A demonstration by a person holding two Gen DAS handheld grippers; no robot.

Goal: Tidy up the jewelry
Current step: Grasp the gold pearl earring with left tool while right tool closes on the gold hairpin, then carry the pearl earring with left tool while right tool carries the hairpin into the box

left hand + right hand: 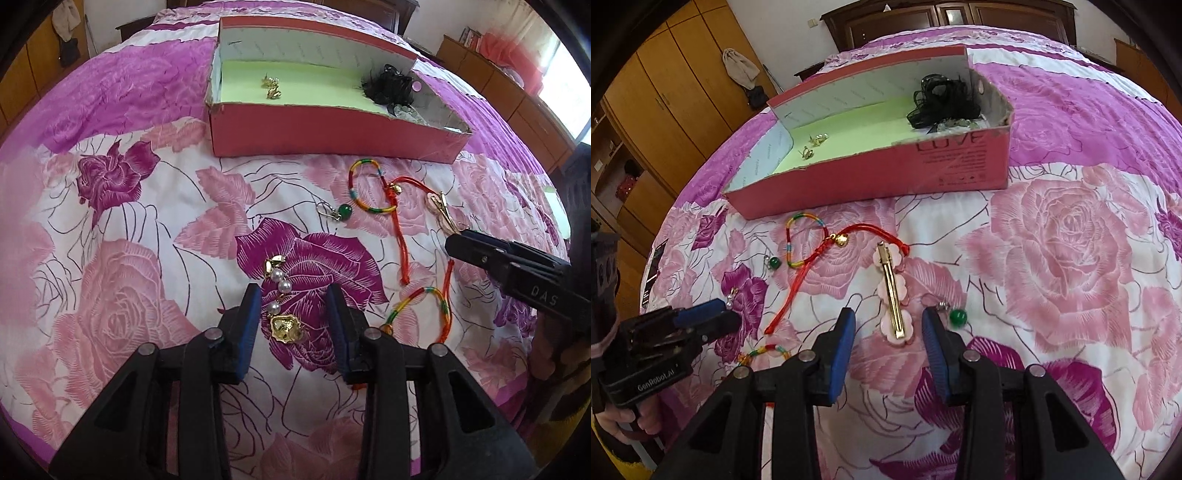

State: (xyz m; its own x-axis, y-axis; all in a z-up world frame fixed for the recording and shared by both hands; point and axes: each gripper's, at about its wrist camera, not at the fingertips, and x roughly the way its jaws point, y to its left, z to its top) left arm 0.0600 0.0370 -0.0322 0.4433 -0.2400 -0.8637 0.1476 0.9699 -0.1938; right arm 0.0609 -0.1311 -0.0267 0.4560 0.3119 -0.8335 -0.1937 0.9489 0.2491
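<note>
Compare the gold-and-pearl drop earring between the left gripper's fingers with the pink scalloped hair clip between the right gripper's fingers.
The gold-and-pearl drop earring is a chain of separate parts, gold pieces joined by white pearls; the pink scalloped hair clip is one rigid piece with a straight gold bar. The earring lies slightly crooked on a dark purple printed rose; the clip lies straight on pale pink print. Both rest on the floral bedspread, outside the red box, framed by open grippers, left and right.

My left gripper (293, 325) hides part of the pearl earring (282, 312) between its fingers. Beyond it, black lace (388, 86) covers pale pieces too small to identify.
</note>
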